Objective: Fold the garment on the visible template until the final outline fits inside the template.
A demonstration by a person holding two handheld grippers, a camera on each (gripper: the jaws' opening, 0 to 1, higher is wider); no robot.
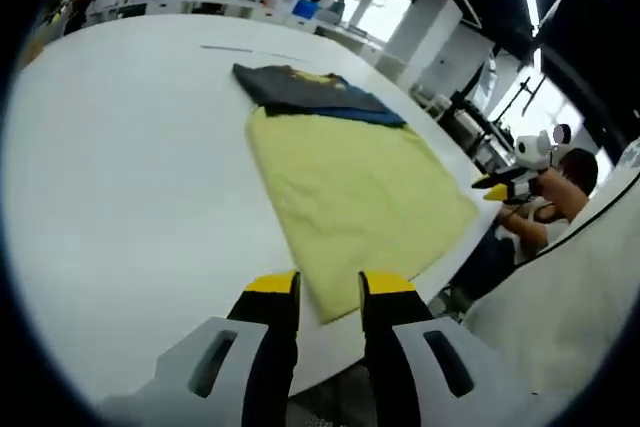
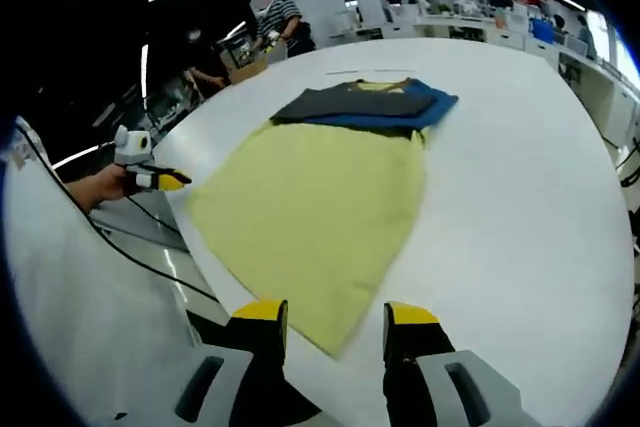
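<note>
A yellow garment [image 1: 350,197] with dark blue shoulders lies flat on the white counter [image 1: 130,187], its long axis running away from both tongs, hem nearest. The left tongs [image 1: 329,292] hover narrowly parted and empty just before one hem corner; the right tongs [image 2: 335,319], wider and empty, hover above the other, so both look equally near

Both cameras look from the near edge across the white desk [image 1: 120,197], set back and slightly raised. The left gripper view faces right, the right gripper view left; both share the yellow garment [image 1: 350,197] lying mid-desk.
</note>
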